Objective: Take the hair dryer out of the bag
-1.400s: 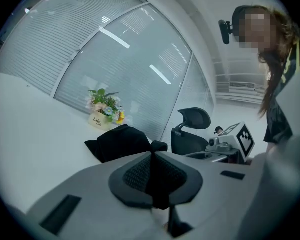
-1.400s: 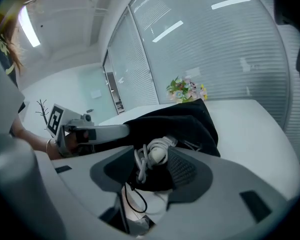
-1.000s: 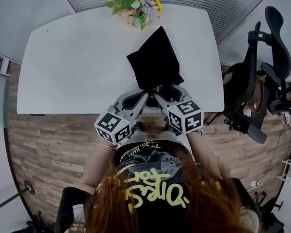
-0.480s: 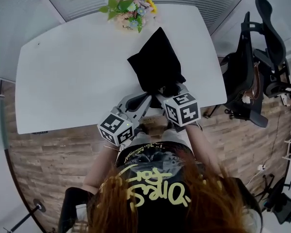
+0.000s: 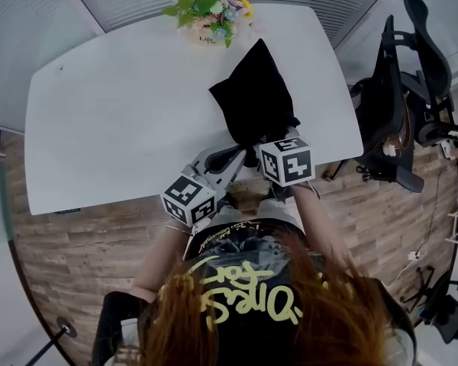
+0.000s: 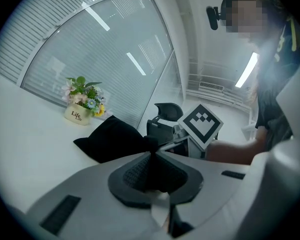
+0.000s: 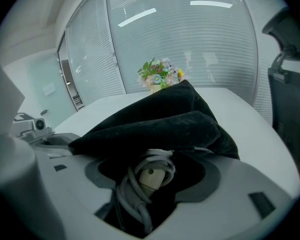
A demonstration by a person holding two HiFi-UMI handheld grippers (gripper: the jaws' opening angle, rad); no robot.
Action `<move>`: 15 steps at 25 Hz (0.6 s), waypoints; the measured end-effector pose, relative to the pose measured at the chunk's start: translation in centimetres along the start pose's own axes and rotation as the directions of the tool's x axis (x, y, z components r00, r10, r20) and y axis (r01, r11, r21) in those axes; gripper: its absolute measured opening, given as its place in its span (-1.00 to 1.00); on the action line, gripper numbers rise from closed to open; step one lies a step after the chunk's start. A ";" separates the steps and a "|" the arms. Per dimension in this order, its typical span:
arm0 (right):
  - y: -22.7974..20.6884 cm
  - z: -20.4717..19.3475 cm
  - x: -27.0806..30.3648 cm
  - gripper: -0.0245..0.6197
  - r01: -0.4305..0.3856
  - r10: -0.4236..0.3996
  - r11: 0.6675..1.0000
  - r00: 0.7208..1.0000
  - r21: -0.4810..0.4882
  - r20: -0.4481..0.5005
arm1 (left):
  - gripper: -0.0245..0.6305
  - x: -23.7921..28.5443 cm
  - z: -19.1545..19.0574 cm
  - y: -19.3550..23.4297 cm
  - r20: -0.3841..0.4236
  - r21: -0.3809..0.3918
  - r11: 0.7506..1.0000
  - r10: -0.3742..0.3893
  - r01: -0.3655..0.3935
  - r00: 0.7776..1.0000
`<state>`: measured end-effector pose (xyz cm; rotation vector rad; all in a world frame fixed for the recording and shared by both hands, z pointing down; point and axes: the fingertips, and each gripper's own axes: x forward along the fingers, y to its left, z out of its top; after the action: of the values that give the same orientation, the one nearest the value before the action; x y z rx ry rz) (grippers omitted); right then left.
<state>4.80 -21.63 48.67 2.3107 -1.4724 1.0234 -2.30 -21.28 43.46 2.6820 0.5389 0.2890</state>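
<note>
A black cloth bag [image 5: 256, 101] lies on the white table [image 5: 122, 105], its mouth at the near edge. My left gripper [image 5: 240, 152] is shut on the black fabric of the bag's rim, which shows pinched between its jaws [image 6: 152, 159]. My right gripper [image 5: 269, 142] is at the mouth from the right, and its jaws have just been opening. In the right gripper view the hair dryer's pale handle end with grey cord wound round it [image 7: 151, 176] sticks out of the bag [image 7: 165, 119], between the wide-open jaws [image 7: 152, 171]. The pads stand clear of it.
A pot of flowers [image 5: 210, 14] stands at the table's far edge, beyond the bag. A black office chair [image 5: 412, 90] is off the table's right side. Wooden floor [image 5: 91, 227] runs under the near edge, where the person stands.
The right gripper has edged in toward the bag's mouth and tipped further down. The left gripper has stayed at the rim.
</note>
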 end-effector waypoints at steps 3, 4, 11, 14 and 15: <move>0.1 -0.1 0.3 -0.03 0.014 -0.014 1.000 1.000 0.010 -0.011 | -0.86 -0.2 -0.1 0.1 -0.019 0.007 1.000 -0.019 0.019 1.000; 0.2 -0.3 0.4 -0.02 0.017 -0.017 1.000 1.000 0.007 -0.020 | -0.86 -0.3 -0.1 0.2 -0.024 0.006 1.000 -0.023 0.023 0.999; 0.2 -0.7 1.2 0.01 0.013 -0.014 1.000 0.998 -0.024 -0.065 | -0.86 -0.2 -0.2 0.1 -0.046 0.017 0.999 -0.042 0.043 0.998; 0.2 -0.8 1.4 0.02 0.005 -0.008 0.999 0.996 -0.034 -0.085 | -0.86 -0.2 -0.2 0.0 -0.051 0.019 0.999 -0.043 0.044 0.998; 0.3 -0.8 1.4 0.02 0.001 -0.005 0.999 0.996 -0.038 -0.090 | -0.86 -0.2 -0.2 0.0 -0.053 0.021 0.999 -0.043 0.045 0.998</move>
<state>4.60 -22.37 50.15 2.2101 -1.4408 1.0744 -2.57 -21.31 43.65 2.6864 0.6197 0.3438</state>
